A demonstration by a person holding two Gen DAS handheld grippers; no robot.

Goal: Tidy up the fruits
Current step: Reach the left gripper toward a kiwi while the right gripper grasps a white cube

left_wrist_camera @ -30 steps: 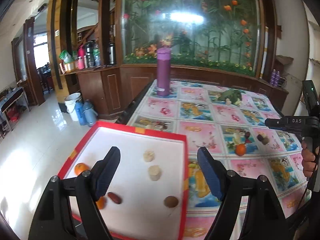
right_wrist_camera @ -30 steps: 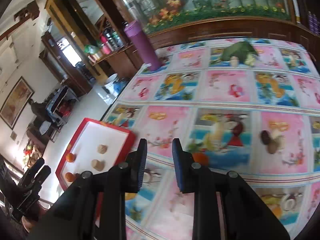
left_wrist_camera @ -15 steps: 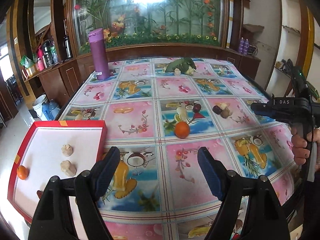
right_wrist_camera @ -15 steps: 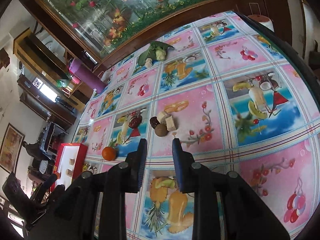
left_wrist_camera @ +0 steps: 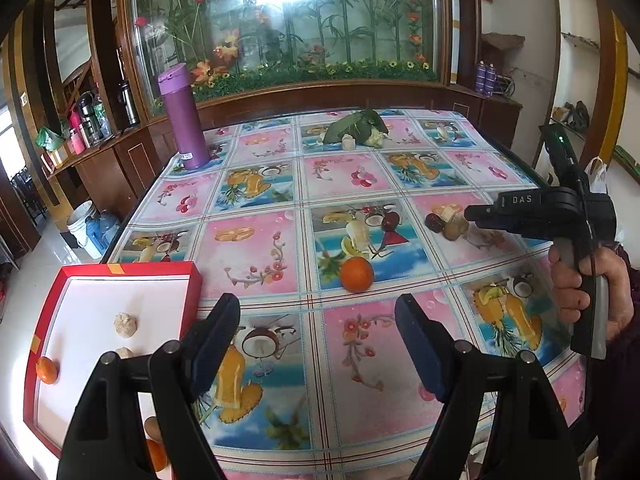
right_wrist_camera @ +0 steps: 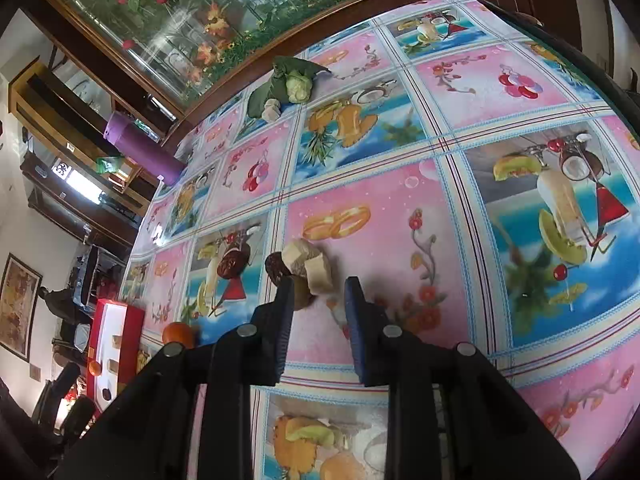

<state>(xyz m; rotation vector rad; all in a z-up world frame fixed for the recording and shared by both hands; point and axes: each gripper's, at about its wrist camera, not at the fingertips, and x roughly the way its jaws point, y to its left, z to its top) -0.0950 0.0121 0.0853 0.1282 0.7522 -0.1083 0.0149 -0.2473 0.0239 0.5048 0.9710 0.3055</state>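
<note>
The left claw point(left_wrist_camera: 318, 322) is held spread and empty above the table point(left_wrist_camera: 360, 344). The right claw point(right_wrist_camera: 316, 292) is narrowly parted, pinching nothing, just short of a small fruit cluster point(right_wrist_camera: 304, 266).

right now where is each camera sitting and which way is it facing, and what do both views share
Left wrist: rides the left gripper, angled down across the tablecloth toward the orange and red tray; shows its own open fingers, plus the right hand holding the right gripper.
Right wrist: rides the right gripper, tilted down close to the small fruit pile; shows its own narrowly parted fingers.
Shared: the orange, tray, fruit pile, purple bottle, leafy vegetable.
</note>
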